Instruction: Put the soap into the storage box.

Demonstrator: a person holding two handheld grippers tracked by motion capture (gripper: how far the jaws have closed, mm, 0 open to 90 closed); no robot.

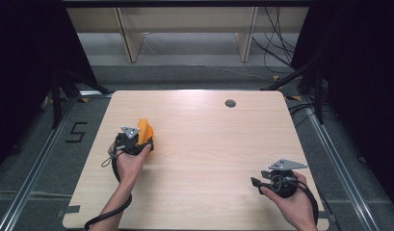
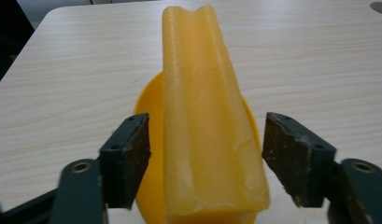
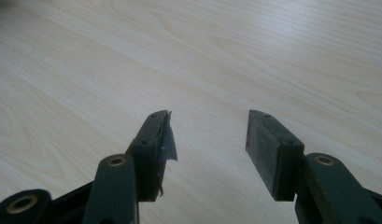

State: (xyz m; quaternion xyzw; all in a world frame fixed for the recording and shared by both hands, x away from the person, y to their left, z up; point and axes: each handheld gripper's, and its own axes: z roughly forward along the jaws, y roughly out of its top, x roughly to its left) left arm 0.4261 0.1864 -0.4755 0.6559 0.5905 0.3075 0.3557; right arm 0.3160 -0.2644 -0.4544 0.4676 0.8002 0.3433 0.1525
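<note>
Two grippers | left gripper (image 2: 205,154) apart, straddling yellow block (image 2: 209,126) (untouched) | right gripper (image 3: 209,140) apart — bare table (image 1: 209,144)

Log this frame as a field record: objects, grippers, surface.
object: yellow-orange waxy folded strip, standing between the left gripper's jaws over a round yellow-orange base
left gripper: open, pads apart from the strip on both sides
right gripper: open, nothing between its jaws
surface: light wooden table, with a dark round grommet near the far edge
left gripper location: table's left side
right gripper location: near right corner
</note>
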